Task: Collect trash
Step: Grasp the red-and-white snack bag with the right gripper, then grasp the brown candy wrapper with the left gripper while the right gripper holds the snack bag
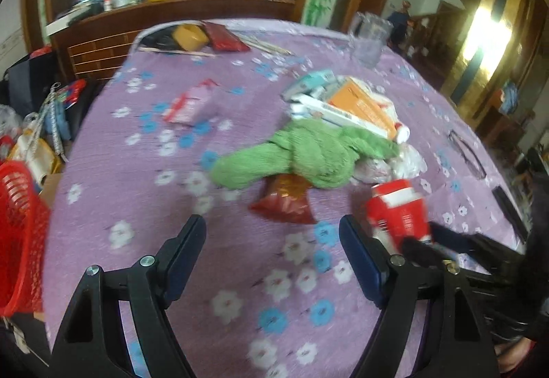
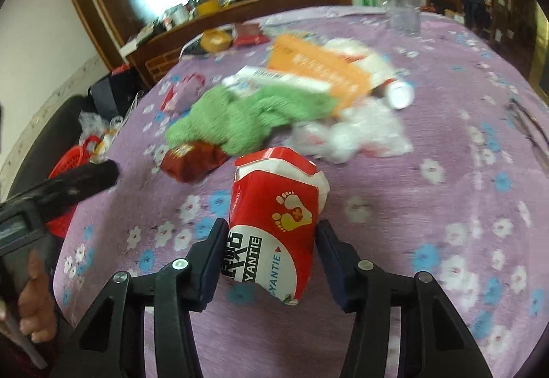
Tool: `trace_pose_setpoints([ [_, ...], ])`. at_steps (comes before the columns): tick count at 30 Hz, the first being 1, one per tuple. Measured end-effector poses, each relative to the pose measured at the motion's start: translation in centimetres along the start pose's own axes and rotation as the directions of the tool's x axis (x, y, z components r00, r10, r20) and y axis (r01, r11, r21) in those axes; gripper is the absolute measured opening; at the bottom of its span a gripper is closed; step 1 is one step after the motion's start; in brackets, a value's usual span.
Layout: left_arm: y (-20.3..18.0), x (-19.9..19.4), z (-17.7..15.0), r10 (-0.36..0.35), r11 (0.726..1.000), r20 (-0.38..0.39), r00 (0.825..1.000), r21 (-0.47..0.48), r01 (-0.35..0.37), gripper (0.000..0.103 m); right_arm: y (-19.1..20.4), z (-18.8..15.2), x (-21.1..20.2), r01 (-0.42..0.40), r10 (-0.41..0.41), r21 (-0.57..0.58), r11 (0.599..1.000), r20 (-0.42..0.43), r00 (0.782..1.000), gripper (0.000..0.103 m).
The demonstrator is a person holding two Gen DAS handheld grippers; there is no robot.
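Nearest in right wrist view: right gripper clamped on a red-and-white box, torn open at its top, yellow footprints printed on the side, pads pressing both flanks. Box lifted off the purple floral tablecloth, tilted a bit. Same box in left wrist view at lower right, w/ the right gripper's dark fingers behind it.

Left gripper spread wide, nothing between the pads, hovering over bare cloth. Red plastic basket at far left edge, beside the table, lower than the tabletop; seen again in right wrist view past the table's left edge.

Mid table: dark red snack wrapper flat on cloth, partly under a green knitted cloth. Same pair in right view, wrapper just beside green cloth. Crumpled clear plastic touching the green cloth's right side.

Behind that: stack of flat boxes, orange one on top, white ones under. Small pink packet lying apart to the left.

Further back: clear plastic pitcher upright near the far edge. Yellow item and red packet at the far left corner, side by side. Wooden counter w/ clutter behind the table, blurred.
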State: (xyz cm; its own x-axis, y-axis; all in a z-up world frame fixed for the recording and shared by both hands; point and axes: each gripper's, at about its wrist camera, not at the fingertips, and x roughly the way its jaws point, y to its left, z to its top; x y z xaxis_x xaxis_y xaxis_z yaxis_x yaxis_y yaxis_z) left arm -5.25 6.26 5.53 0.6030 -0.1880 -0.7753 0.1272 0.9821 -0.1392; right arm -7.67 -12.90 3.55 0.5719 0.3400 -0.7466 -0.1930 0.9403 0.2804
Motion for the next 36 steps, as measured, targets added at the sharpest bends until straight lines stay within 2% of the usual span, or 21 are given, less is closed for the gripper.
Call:
trace_pose_setpoints([
  [2, -0.5, 1.4, 0.3, 0.015, 1.0, -0.026, 1.0, 0.005, -0.015, 0.077, -0.9, -0.1, -0.9, 0.008, -0.008, 0.019, 1.0, 0.02, 1.0, 0.056],
  [4, -0.9, 2.5, 0.6, 0.022, 1.0, -0.043, 0.999, 0.009, -0.021, 0.063, -1.7, -0.3, -1.7, 0.012, -0.013, 0.033, 0.999, 0.037, 0.999, 0.057],
  [7, -0.9, 3.9, 1.1, 0.029, 1.0, -0.067, 0.997, 0.008, -0.028, 0.051, -2.7, -0.6, -2.4, 0.008, -0.011, 0.05, 0.999, 0.05, 0.999, 0.057],
  [10, -0.8, 4.7, 1.1, 0.041, 0.999, -0.072, 0.997, 0.005, -0.04, 0.048, -3.1, -0.9, -2.7, -0.002, -0.002, 0.063, 0.998, 0.053, 0.999, 0.057],
  [14, -0.8, 4.3, 0.5, 0.057, 0.998, -0.041, 0.998, 0.018, -0.057, 0.045, -3.2, -1.1, -2.8, -0.013, 0.009, 0.068, 0.998, 0.059, 0.998, 0.057],
  [22, -0.6, 0.3, -3.2, 0.021, 1.0, 0.013, 1.0, 0.011, -0.021, 0.045, -2.3, -1.6, -3.2, -0.032, 0.029, 0.044, 0.999, 0.061, 0.998, 0.057],
  [29, -0.4, -3.2, -5.0, 0.084, 0.995, 0.123, 0.989, 0.038, -0.089, 0.045, -0.4, -1.7, -2.9, -0.045, 0.045, 0.003, 0.999, 0.054, 0.998, 0.057],
  [36, 0.8, -4.0, -5.6, 0.099, 0.995, 0.137, 0.986, 0.013, -0.101, 0.045, 1.3, -1.9, -2.9, -0.045, 0.046, -0.033, 0.998, 0.052, 0.998, 0.057],
])
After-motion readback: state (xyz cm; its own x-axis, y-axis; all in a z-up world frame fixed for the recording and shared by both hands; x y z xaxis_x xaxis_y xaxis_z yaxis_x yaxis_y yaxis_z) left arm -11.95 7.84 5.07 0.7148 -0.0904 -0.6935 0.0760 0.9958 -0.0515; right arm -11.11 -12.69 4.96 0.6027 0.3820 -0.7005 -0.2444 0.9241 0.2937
